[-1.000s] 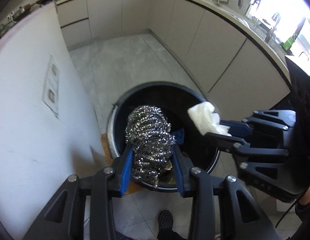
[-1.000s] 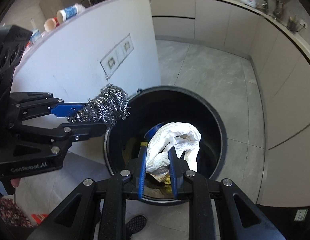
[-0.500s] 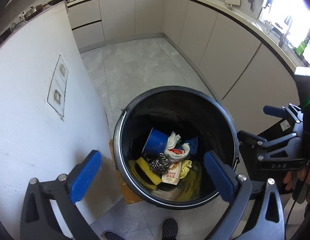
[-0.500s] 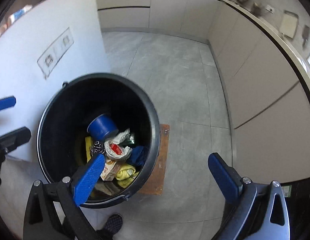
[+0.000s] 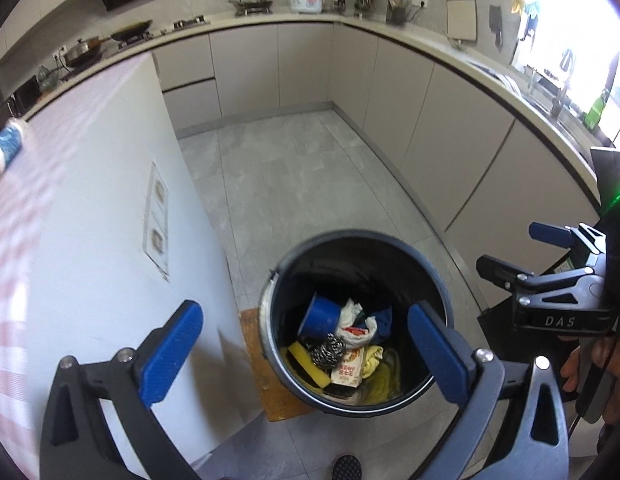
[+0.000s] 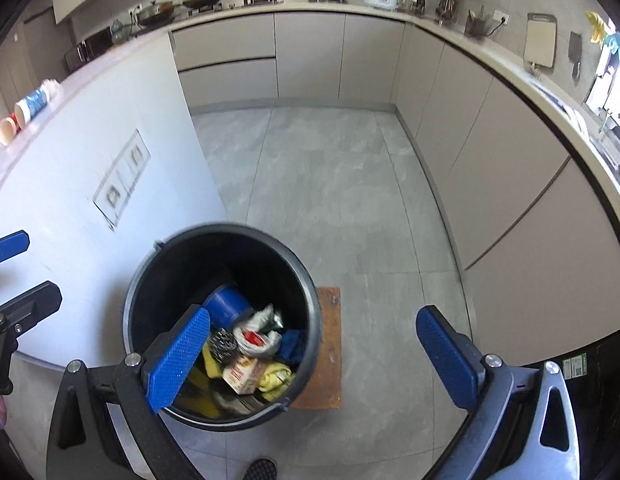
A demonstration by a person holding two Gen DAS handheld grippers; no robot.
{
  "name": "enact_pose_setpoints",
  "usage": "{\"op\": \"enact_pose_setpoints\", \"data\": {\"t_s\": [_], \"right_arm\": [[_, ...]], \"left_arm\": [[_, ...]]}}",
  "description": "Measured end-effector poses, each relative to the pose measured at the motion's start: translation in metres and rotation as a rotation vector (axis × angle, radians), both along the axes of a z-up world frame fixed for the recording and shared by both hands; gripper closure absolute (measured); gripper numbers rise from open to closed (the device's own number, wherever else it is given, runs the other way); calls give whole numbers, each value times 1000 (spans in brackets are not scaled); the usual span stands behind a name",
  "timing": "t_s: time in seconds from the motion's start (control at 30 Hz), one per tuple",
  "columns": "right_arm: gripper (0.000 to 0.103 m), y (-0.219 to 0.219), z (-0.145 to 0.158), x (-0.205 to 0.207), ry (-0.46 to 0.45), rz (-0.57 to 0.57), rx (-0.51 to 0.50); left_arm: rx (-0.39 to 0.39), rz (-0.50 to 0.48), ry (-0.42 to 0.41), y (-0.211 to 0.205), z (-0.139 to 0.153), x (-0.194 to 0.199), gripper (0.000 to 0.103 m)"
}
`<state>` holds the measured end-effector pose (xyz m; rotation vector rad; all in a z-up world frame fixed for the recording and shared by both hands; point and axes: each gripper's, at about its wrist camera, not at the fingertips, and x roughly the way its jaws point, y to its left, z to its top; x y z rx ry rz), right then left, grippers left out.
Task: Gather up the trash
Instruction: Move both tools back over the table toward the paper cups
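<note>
A black round bin (image 5: 442,276) stands on the floor beside a white island, also in the right wrist view (image 6: 310,280). Inside lie a steel wool scourer (image 5: 329,350), a crumpled white wrapper (image 5: 352,326), a blue cup (image 5: 320,314), a yellow sponge (image 5: 306,364) and a carton (image 5: 347,368). The scourer (image 6: 222,342) and wrapper (image 6: 256,338) show in the right wrist view too. My left gripper (image 5: 306,344) is open and empty above the bin. My right gripper (image 6: 314,356) is open and empty above the bin's right side; it also shows in the left wrist view (image 5: 522,250).
The white island (image 5: 90,248) is at the left, with paper cups (image 6: 28,110) lying on its top. A small wooden board (image 6: 330,344) lies under the bin. Beige cabinets (image 6: 510,200) curve round the back and right. Grey tiled floor (image 5: 294,184) lies beyond the bin.
Both grippers opened and dropped the scourer and the white wrapper into the bin. Both have since risen and pulled back from it.
</note>
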<state>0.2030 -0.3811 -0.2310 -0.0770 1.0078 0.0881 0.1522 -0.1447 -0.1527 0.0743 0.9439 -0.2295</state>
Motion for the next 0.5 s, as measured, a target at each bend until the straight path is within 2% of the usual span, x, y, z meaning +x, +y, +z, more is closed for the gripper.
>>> {"op": "enact_pose_setpoints", "data": {"t_s": [0.17, 0.5], "right_arm": [[0, 19, 26, -4, -41, -7, 7], [0, 58, 66, -18, -99, -16, -24]], "left_arm": [[-11, 5, -37, 18, 23, -2, 0], [-25, 33, -93, 60, 48, -15, 0]]}}
